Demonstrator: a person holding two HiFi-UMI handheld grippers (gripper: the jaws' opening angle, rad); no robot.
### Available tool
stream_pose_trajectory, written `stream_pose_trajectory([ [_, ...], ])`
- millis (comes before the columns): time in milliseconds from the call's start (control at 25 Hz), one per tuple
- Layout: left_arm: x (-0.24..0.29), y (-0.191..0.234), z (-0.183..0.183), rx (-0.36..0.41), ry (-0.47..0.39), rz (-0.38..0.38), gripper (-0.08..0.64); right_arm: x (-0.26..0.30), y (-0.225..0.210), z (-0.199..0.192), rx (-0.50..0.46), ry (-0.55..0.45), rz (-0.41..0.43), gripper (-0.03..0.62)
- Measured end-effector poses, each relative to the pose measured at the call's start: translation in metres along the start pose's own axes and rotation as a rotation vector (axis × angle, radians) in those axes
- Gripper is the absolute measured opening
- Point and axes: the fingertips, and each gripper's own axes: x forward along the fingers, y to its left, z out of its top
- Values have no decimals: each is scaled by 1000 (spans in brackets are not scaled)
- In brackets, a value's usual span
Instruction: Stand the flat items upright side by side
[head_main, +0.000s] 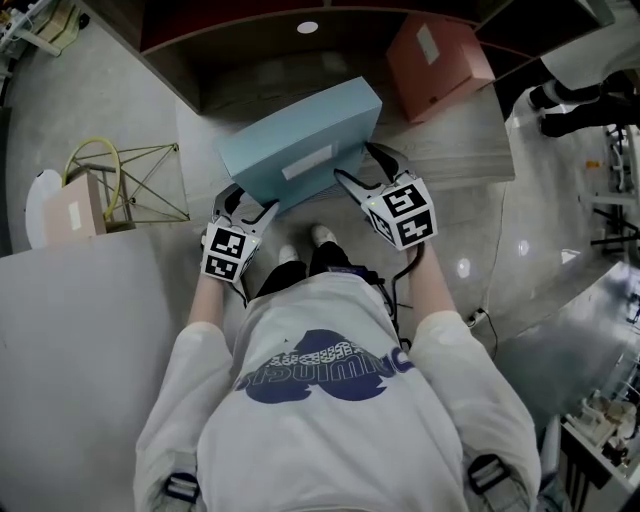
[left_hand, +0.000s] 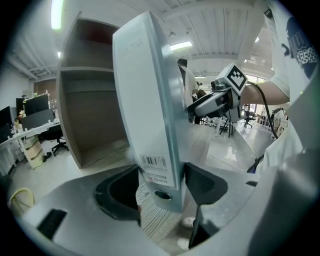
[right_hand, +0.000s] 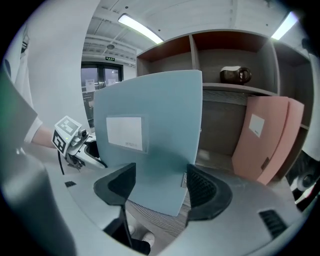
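A light blue box file (head_main: 300, 140) hangs tilted over the grey wood shelf board (head_main: 470, 140), held between both grippers. My left gripper (head_main: 250, 203) is shut on its spine end, with the barcode label (left_hand: 154, 162) just above the pads (left_hand: 202, 182). My right gripper (head_main: 362, 165) is shut on the opposite lower corner, and the file's labelled face (right_hand: 150, 130) fills that view. A pink file (head_main: 437, 62) leans nearly upright at the back right of the shelf (right_hand: 262, 137). Each gripper shows in the other's view: the right gripper (left_hand: 220, 97), the left gripper (right_hand: 75, 142).
A dark rounded object (right_hand: 236, 75) sits on the upper shelf. A wire stand with a yellow hoop (head_main: 130, 180) and a pink box (head_main: 72, 208) stand on the floor at left. A white tabletop (head_main: 80, 340) lies at lower left. The person's shoes (head_main: 300, 245) are below the file.
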Motion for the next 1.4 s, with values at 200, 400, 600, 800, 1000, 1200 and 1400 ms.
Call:
stream_pose_trajectory([
  [200, -1, -14, 0, 45, 32, 10, 296, -5, -6, -4, -3, 11, 11, 316],
  [400, 1, -27, 0, 37, 39, 17, 296, -7, -13, -7, -19, 26, 23, 316],
  [600, 3, -34, -2, 18, 37, 29, 296, -10, -16, -10, -55, 49, 70, 316],
  [800, 3, -35, -1, 12, 40, 44, 287, -14, -20, -10, -117, 80, 129, 316],
  [1000, 13, -47, -1, 13, 36, 38, 287, -9, -31, -10, -149, 90, 143, 316],
  [1200, 23, -63, 6, 15, 29, 20, 287, -5, -48, -7, -159, 92, 133, 316],
  [1400, 35, -77, 14, 26, 27, -11, 287, -2, -67, -9, -172, 112, 131, 316],
])
